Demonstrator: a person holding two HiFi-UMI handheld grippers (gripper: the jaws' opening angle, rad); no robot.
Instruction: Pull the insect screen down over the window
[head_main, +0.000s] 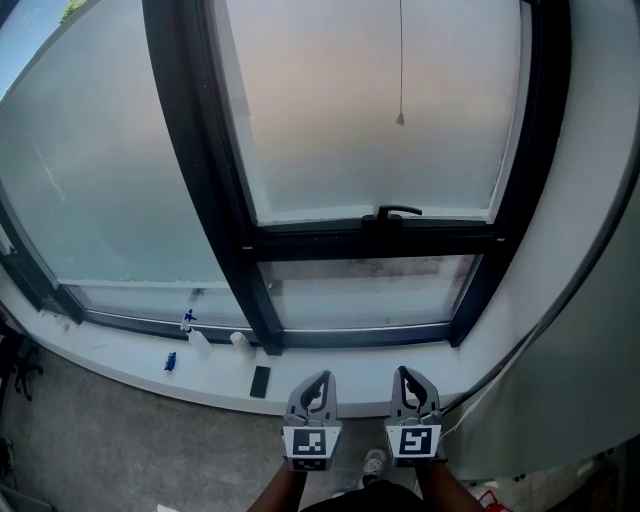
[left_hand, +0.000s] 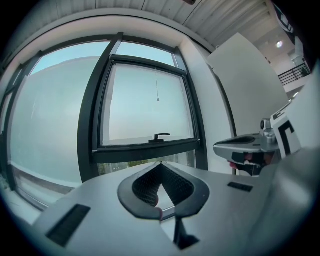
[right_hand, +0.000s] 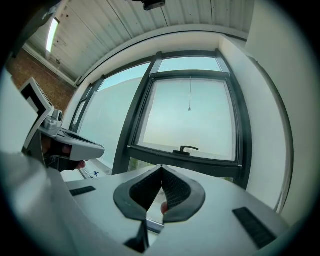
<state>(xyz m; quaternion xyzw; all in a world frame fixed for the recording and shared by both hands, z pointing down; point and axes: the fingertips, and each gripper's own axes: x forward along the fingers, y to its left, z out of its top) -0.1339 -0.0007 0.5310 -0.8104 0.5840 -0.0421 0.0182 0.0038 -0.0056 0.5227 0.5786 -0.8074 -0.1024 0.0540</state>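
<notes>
- grippers: left gripper (head_main: 318, 380) and right gripper (head_main: 405, 374) are both clenched, jaws meeting tip to tip, with nothing between them in either gripper view.
- pose: both are held level and side by side, pointing at the window (head_main: 370, 110). they sit low in the head view, on the near side of the sill (head_main: 130, 360), well apart from the glass.
- task's thing: no screen edge shows across the pane. a thin pull cord (head_main: 401, 60) hangs from the top of the sash and ends in a small toggle (head_main: 400, 119). judgement: the screen is rolled up at the top, out of sight, and the cord is the way to it.
- key relation: the cord's long axis is vertical. the toggle lies ahead of and well above both grippers, almost in line with the right one and off to the right of the left one. judgement: the right hand is nearer.
- next move, as a judgement: raise and advance the right gripper, release its jaws, then close them across the cord just above the toggle.
- other: a handle (head_main: 398, 211) sits on the lower rail, below the toggle.
</notes>
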